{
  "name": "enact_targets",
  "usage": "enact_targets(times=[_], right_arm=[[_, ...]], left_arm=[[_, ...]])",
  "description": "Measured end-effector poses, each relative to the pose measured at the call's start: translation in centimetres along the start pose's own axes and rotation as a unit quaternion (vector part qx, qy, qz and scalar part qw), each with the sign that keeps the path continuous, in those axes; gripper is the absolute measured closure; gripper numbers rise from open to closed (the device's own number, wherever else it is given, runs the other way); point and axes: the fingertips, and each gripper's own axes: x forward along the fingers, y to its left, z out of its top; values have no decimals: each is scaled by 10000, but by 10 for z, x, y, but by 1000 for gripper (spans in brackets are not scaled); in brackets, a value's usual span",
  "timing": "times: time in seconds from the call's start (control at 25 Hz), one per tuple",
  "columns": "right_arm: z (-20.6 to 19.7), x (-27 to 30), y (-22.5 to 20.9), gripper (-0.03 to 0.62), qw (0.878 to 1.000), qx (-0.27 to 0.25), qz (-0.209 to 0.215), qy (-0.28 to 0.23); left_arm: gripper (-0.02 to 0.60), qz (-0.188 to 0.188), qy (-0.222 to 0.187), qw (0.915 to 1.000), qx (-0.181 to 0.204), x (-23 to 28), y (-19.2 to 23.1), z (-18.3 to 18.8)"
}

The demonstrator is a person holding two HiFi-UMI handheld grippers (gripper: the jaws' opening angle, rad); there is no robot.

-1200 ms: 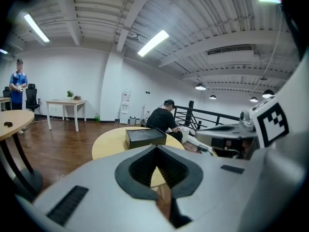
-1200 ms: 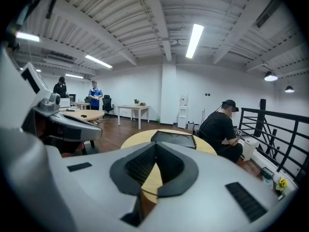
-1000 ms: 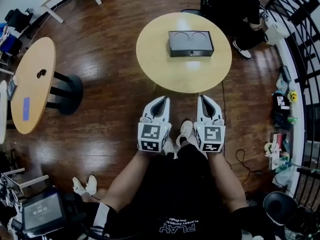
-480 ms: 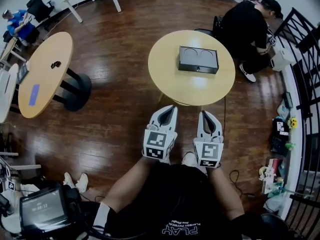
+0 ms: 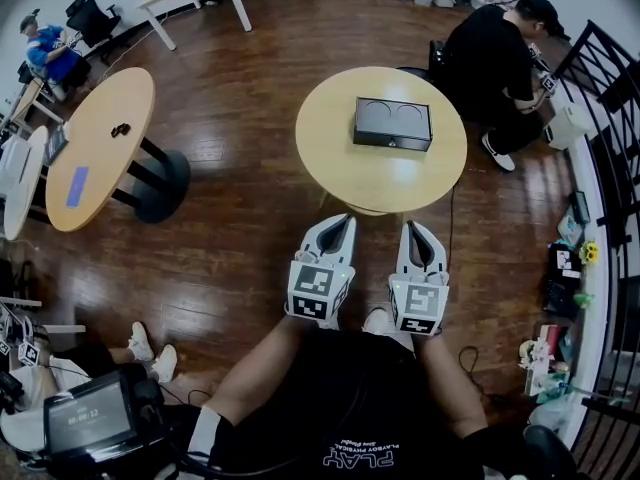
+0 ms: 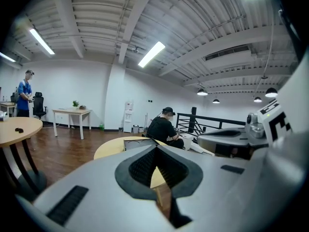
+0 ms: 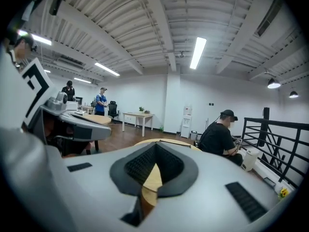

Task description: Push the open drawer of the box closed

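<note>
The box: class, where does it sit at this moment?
Head view: the box sits mid-table on the round table, left of the seated person.

Bright, even indoor light falls from long ceiling strip lights [image 6: 151, 54], which burn out to plain white in both gripper views; small pendant lamps [image 6: 202, 92] add further hot spots. In the head view the dark wooden floor [image 5: 250, 78] shows a pale, soft sheen toward the top, and shadows round the pale tabletop [image 5: 330, 158] are weak and diffuse. Every view bends strongly like a fisheye, straight lines curving near the edges, and the gripper views have black corners. The left tongs [image 6: 155, 149] and right tongs [image 7: 155, 146] sit soft and slightly blurred close to the lens, while the far room looks sharper
</note>
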Motion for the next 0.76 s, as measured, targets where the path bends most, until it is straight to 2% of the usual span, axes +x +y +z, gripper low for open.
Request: enact_targets(times=[0.76], right_arm=[[10, 7, 8, 589, 9995, 170, 209, -177]], left_arm=[[584, 91, 19, 10000, 6, -2, 5, -2]])
